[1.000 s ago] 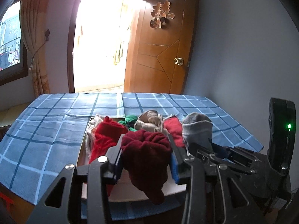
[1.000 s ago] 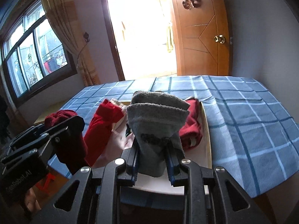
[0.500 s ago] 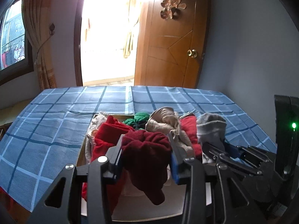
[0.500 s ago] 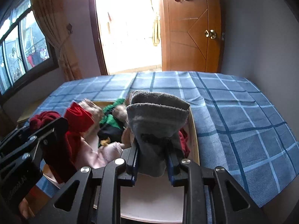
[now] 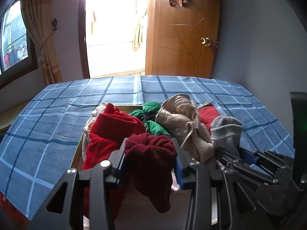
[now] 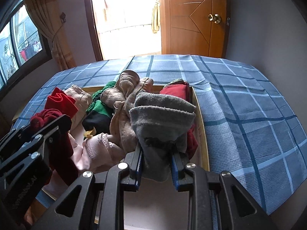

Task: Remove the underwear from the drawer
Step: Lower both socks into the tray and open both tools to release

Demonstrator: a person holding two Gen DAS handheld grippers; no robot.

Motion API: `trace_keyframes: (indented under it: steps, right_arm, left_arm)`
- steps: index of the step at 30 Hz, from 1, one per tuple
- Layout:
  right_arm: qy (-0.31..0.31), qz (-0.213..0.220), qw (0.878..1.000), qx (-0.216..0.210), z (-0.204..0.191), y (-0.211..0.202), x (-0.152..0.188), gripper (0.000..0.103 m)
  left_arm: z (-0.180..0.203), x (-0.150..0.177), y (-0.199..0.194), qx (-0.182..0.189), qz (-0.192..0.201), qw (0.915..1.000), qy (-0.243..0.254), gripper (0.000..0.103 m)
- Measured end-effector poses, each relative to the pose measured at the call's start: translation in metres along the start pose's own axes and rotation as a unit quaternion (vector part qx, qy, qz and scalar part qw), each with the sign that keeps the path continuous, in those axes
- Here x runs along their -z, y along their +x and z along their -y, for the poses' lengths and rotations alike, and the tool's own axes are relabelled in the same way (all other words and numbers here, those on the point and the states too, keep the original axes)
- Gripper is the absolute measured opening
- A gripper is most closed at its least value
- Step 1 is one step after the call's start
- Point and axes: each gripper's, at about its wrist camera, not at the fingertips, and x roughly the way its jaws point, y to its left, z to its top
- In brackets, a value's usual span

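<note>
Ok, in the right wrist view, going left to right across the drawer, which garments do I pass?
Dark red garment held by the left gripper → bright red garment → green garment → beige garment → grey garment held by the right gripper.

Daylight floods in through the open doorway (image 5: pixel 115 30) well beyond the fingers, blown out to white glare. Near the fingers the scene is dim but sharp. Fisheye bending and dark corners affect both views.
</note>
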Motion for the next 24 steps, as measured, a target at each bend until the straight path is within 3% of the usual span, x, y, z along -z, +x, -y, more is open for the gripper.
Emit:
trace_keyframes:
  steps: [24]
  right_arm:
    - [-0.003,-0.004,1.000,-0.008,-0.002,0.014,0.006,0.028]
  left_arm:
    - [0.017,0.009,0.031,-0.039,-0.019,0.9987,0.028,0.040]
